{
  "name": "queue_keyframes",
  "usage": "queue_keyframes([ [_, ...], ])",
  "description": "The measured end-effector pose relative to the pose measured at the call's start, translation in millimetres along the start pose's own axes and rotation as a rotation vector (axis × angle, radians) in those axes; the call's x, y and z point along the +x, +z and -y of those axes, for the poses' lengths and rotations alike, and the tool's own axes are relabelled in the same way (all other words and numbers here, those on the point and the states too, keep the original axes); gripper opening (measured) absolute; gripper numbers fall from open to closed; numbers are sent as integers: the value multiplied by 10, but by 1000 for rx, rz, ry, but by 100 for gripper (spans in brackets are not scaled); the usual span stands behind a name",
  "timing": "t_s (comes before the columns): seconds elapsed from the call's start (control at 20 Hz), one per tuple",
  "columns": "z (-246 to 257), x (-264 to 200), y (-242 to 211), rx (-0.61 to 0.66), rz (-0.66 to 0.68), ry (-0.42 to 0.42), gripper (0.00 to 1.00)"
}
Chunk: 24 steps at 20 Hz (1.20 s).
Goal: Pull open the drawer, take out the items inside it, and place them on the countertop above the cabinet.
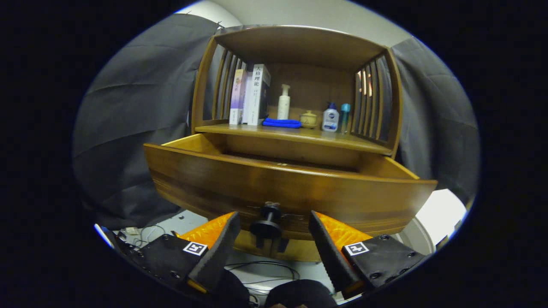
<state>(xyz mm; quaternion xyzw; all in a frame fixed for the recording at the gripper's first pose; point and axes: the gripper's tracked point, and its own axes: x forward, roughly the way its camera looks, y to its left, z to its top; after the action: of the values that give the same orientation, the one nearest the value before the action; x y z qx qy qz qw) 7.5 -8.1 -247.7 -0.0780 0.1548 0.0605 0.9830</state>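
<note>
The curved-front brown wooden drawer (291, 188) stood pulled out of the wooden cabinet (299, 47), just ahead of the gripper and a little above its fingers. Its inside was hidden behind the tall front panel; contents could not be told. The round dark knob (267, 222) on the drawer front sat between the two fingers, touching neither. The hand-held gripper (272, 233) was spread wide, holding nothing.

Beyond the drawer, on the wooden countertop shelf (295, 134) above it: upright books (250, 94) farthest left, a white pump bottle (283, 102) beside them, a folded blue cloth (281, 123) lying flat before that bottle, a small yellowish lidded jar (309, 119), a clear bottle with a blue cap (330, 117), and a slim teal bottle (345, 117) nearest the slatted right side.

Below the fingers, cables (265, 269) lay on a pale floor. Dark cloth (137, 111) hung on both sides of the cabinet.
</note>
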Motion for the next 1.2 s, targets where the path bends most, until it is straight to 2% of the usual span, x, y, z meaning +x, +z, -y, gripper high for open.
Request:
queue_keyframes([
  [0.05, 38, -71, 75, -1, 13, -8, 99],
  [0.2, 76, -276, 314, 36, 22, 1, 99],
  [0.4, -28, -443, 653, 101, -26, 109, 98],
  [0.55, 71, -462, 970, 92, -21, 116, 98],
  [0.7, 199, -342, 1193, 62, -36, 100, 98],
  [0.8, 221, -220, 1337, 74, -50, 119, 98],
  [1.1, 380, 345, 1464, 61, -157, 111, 99],
  [1.2, 303, 554, 1400, 67, -220, 140, 99],
])
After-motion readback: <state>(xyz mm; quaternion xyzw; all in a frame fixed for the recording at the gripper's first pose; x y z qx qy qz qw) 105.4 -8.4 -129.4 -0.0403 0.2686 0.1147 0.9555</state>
